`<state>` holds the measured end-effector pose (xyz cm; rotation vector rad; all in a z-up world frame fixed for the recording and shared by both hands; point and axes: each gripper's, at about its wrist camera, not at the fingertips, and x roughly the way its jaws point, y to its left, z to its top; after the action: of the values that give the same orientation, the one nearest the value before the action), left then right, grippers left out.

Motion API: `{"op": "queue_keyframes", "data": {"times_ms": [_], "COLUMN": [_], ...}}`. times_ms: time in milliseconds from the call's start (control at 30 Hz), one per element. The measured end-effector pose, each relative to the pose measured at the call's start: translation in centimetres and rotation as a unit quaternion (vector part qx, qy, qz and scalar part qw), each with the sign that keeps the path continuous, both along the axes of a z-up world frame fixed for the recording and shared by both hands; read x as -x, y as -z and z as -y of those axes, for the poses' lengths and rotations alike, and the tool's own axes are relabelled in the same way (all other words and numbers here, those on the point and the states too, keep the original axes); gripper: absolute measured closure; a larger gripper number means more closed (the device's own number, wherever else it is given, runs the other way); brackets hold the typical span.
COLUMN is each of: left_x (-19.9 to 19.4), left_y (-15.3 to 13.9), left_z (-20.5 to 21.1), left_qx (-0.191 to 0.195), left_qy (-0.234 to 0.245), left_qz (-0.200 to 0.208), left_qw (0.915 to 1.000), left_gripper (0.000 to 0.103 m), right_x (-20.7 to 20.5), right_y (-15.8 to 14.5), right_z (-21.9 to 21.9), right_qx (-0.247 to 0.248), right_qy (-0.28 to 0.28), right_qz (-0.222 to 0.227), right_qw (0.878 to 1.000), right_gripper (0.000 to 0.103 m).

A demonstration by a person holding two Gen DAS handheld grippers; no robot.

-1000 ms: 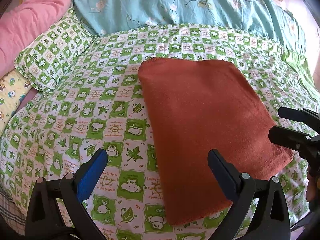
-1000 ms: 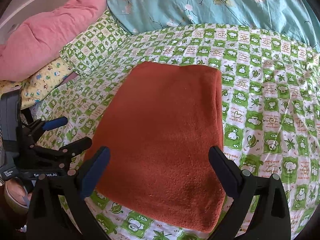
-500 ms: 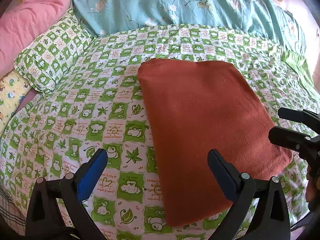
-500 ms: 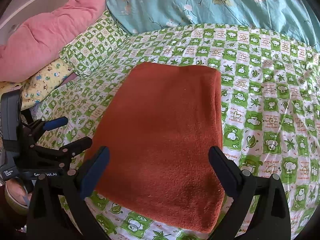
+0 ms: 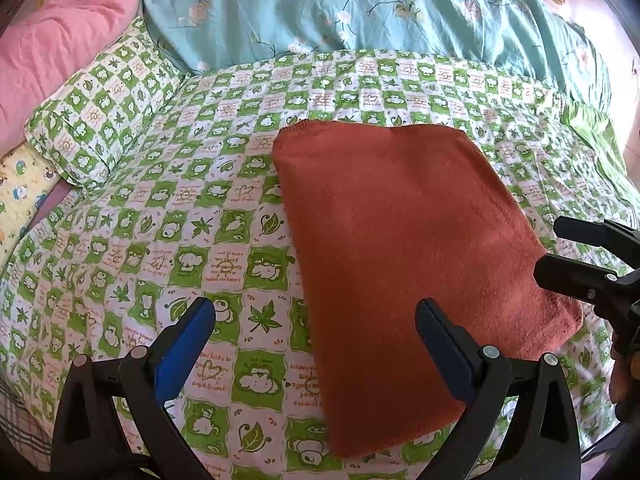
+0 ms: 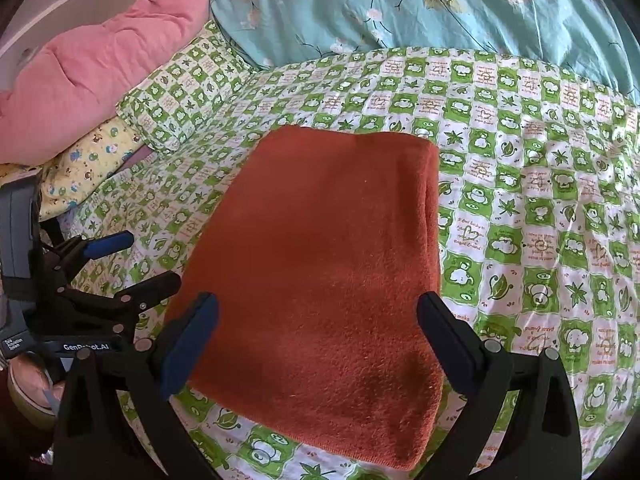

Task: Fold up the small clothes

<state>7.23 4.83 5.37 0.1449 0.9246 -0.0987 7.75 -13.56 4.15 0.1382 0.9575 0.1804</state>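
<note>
A rust-orange cloth (image 5: pixel 404 224) lies folded flat in a rectangle on the green-and-white checked bedsheet (image 5: pixel 200 208); it also shows in the right wrist view (image 6: pixel 320 264). My left gripper (image 5: pixel 316 332) is open and empty, hovering above the cloth's near left edge. My right gripper (image 6: pixel 318 328) is open and empty, hovering above the cloth's near edge. The right gripper shows at the right of the left wrist view (image 5: pixel 580 254), and the left gripper at the left of the right wrist view (image 6: pixel 132 258).
A matching checked pillow (image 5: pixel 100 120), a pink quilt (image 5: pixel 60 52) and a yellow patterned pillow (image 5: pixel 20 196) lie at the left. A teal floral quilt (image 5: pixel 360 12) lies across the back. The bed's near edge runs below the grippers.
Almost nothing: both grippers stay open above the folded cloth, with only a slight drift of the views.
</note>
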Motion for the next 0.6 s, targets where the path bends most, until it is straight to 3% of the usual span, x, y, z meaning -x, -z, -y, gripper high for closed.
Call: {"op": "queue_keyframes", "data": {"times_ms": [600], "left_x": [-1.1], "left_y": [0.4], "left_z": [-0.4], "left_qx": [0.02], "left_qy": [0.001], "left_qz": [-0.008], "left_qw": [0.9998], "left_gripper": [0.003], "right_x": [-0.5], "right_y": [0.4], "right_z": [1.4], "right_qx": [-0.006], "right_qy": [0.009], "right_qz": [-0.002], "right_qw": [1.0], "right_gripper": [0.004]}}
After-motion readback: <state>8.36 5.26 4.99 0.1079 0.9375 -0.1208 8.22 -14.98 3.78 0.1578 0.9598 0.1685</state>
